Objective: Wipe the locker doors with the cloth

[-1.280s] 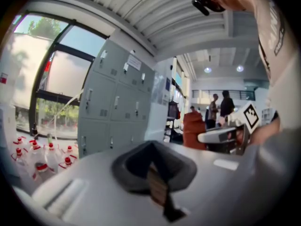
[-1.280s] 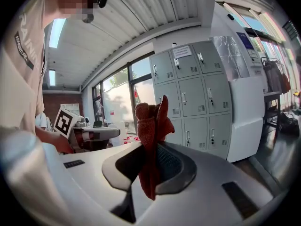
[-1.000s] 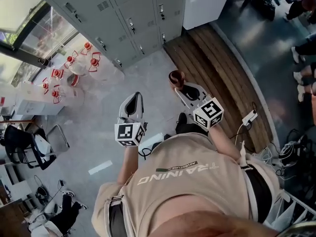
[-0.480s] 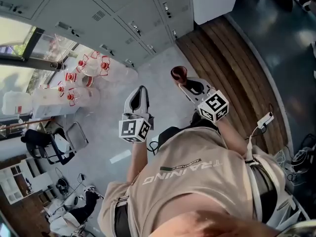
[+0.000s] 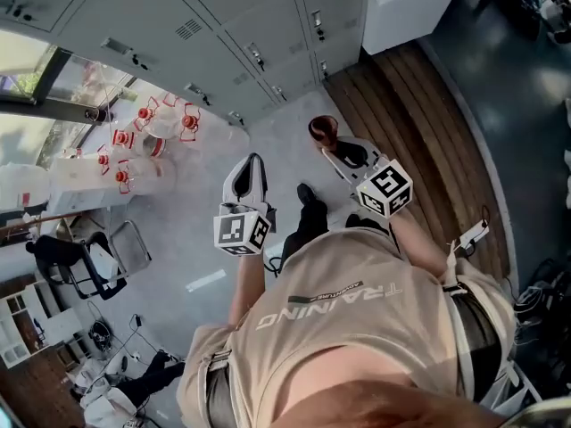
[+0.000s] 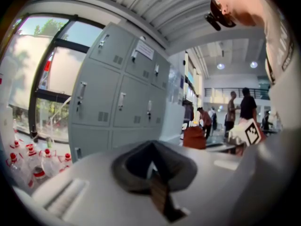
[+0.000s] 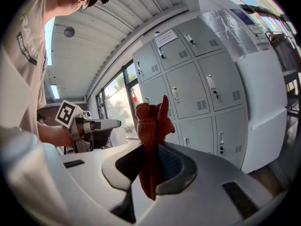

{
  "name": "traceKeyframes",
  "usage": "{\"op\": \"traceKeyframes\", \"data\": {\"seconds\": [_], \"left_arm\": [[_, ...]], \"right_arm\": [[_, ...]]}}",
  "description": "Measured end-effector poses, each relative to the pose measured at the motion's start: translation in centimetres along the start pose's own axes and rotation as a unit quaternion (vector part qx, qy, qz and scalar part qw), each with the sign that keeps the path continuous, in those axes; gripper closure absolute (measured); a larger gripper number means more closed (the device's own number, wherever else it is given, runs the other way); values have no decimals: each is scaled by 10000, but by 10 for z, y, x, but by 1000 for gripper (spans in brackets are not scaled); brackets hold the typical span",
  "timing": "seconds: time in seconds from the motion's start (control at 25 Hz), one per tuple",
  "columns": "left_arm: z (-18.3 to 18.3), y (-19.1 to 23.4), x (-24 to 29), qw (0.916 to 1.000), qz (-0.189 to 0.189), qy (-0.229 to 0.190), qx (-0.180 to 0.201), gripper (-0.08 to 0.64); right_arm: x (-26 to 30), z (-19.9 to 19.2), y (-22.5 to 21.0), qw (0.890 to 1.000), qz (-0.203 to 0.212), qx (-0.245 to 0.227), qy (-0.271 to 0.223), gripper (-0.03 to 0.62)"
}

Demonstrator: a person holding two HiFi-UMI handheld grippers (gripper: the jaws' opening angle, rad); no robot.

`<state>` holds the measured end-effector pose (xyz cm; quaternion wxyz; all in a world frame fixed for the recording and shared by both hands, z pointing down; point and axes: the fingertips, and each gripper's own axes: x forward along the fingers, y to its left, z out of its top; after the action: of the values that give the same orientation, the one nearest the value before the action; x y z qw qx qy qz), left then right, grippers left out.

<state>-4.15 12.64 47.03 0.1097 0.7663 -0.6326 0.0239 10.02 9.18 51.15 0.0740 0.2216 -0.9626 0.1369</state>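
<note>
- Cloth (image 7: 151,126): rust-red, nubbly terry, bunched into an upright crumpled wad. It is clamped in the right gripper (image 5: 332,146), in front of the lockers and clear of them.
- Right jaws: closed on the cloth. Most of the fabric stands above the jaws and a narrow tail hangs below.
- Left gripper (image 5: 252,166): smooth white shell with dark grey padding round the jaws. The jaws are together with nothing between them.
- Pose: both grippers are held out ahead of the person's chest and point toward the lockers. The right one is a little nearer the lockers than the left. Each marker cube sits at the rear end, away from the lockers.
- Lockers (image 5: 223,16): pale grey sheet metal in stacked rectangular doors. Each door has a small handle and a louvred vent, and one upper door carries a paper label.
- Beside the lockers on the right stands a plain white cabinet (image 5: 406,7).
- Clear bottles (image 5: 147,136) with red caps are clustered on the floor at the lockers' left end, under a large window (image 6: 42,79).
- Floor (image 5: 196,239): pale grey and matte in front of the lockers, with a strip of brown wooden planks (image 5: 419,141) to their right.
</note>
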Motion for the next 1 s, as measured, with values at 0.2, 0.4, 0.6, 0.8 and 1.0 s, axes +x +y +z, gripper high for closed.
{"op": "traceKeyframes", "data": {"seconds": [0.2, 0.4, 0.6, 0.8, 1.0], "left_arm": [[27, 58, 30, 9994, -169, -272, 135, 555], [68, 110, 71, 9966, -426, -612, 342, 555], [74, 141, 106, 9960, -663, -561, 204, 555], [62, 164, 128, 9972, -674, -330, 57, 555], [60, 175, 160, 9983, -528, -227, -9, 555]], "right_arm": [[64, 44, 2, 9997, -101, -182, -94, 540], [124, 85, -4, 9976, -260, -591, -229, 540], [163, 94, -20, 9981, -391, -402, -246, 540], [191, 76, -32, 9993, -357, 40, -31, 540], [208, 69, -61, 9997, -200, 74, 137, 540]]}}
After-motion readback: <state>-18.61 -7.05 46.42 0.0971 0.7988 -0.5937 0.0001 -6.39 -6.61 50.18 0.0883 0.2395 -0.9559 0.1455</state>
